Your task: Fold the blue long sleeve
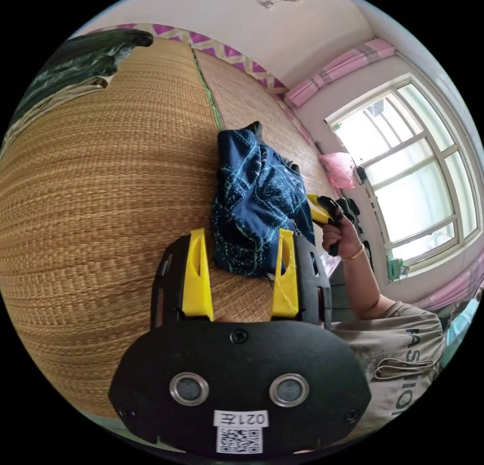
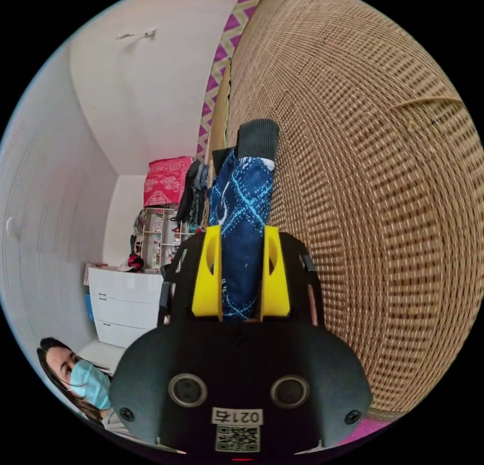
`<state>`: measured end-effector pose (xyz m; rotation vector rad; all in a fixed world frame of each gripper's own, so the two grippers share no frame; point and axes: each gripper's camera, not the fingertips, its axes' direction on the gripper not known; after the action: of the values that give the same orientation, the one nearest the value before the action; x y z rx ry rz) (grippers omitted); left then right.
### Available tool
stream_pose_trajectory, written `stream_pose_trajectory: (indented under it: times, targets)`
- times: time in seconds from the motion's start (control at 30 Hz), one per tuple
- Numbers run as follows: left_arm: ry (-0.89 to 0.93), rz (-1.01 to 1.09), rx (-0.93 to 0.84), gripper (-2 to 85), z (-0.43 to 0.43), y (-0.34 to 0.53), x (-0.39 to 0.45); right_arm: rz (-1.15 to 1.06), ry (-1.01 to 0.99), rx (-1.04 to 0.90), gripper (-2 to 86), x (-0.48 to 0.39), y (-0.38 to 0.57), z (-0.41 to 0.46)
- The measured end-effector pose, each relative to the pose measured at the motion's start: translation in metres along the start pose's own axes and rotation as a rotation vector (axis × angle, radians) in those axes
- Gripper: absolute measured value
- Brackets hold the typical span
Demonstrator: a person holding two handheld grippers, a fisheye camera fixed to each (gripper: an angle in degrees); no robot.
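In the left gripper view my left gripper [image 1: 241,243] sits low in the centre of the frame, its two yellow jaws spread apart. The lower edge of the dark blue long-sleeve garment with pale line pattern [image 1: 257,203] lies between the jaw tips, but the jaws do not press on it; the right jaw tip overlaps the cloth edge, the left one stands just beside it. The garment is bunched in a heap on the woven straw mat [image 1: 101,193], which takes up the left and centre of the frame. At the right edge of the heap my right gripper [image 1: 322,210] shows with a yellow tip touching the cloth, and my right hand [image 1: 339,233] grips its handle, a thin bangle at the wrist. A large bright window [image 1: 413,183] fills the upper right, with a pink bag [image 1: 339,169] below its left corner. A dark green cloth [image 1: 80,62] lies at the upper left of the mat.

In the right gripper view my right gripper [image 2: 241,263] is at lower centre, its jaws pressed on a strip of the blue garment [image 2: 242,208] that runs up from between them, ending in a dark ribbed cuff [image 2: 258,137] at centre frame. The straw mat [image 2: 378,208] covers the right half. At centre left stand a white drawer cabinet [image 2: 126,304] and a red box [image 2: 166,180].
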<state>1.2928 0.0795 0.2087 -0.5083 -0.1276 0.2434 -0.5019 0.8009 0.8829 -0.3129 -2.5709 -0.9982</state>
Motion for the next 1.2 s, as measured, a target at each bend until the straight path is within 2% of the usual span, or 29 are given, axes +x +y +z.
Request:
stream_pose_trajectory:
  times: [0.13,0.2,0.33,0.43,0.5,0.57,0.83,0.9,1.07,1.13,1.2]
  targets:
    - [-0.047,0.031,-0.101,9.1,0.030,-0.008,0.010,0.003,0.005,-0.047,4.7,0.026,-0.027,0.028]
    - [-0.007,0.038,-0.079,8.0,0.030,-0.006,0.011,0.011,-0.067,-0.063,2.7,0.042,-0.040,0.033]
    - [0.204,0.105,-0.073,5.3,0.043,0.006,0.010,-0.096,-0.004,-0.073,1.5,0.031,-0.073,0.018]
    - [0.269,0.059,-0.119,1.6,0.071,0.017,-0.019,-0.142,0.081,-0.098,1.3,0.025,-0.116,-0.009]
    - [0.330,-0.029,-0.137,-0.2,0.086,0.025,-0.045,-0.177,0.177,-0.118,1.4,0.019,-0.156,-0.039]
    - [0.415,-0.014,-0.093,-0.7,0.082,0.026,-0.058,-0.206,0.270,-0.127,1.5,0.007,-0.186,-0.065]
    - [0.406,-0.020,-0.147,-1.0,0.102,0.025,-0.078,-0.291,0.785,-0.068,4.5,-0.077,-0.309,-0.143]
    - [0.406,-0.029,-0.152,-1.0,0.105,0.027,-0.084,-0.235,1.001,-0.026,7.3,-0.091,-0.334,-0.143]
    - [0.411,-0.037,-0.140,-1.0,0.110,0.032,-0.099,-0.084,1.465,0.117,9.9,-0.087,-0.338,-0.113]
    - [0.420,-0.033,-0.144,-1.0,0.113,0.034,-0.103,-0.116,1.505,0.217,9.2,-0.088,-0.319,-0.096]
    - [0.433,-0.025,-0.149,-1.0,0.115,0.036,-0.107,-0.199,1.455,0.345,6.4,-0.091,-0.279,-0.066]
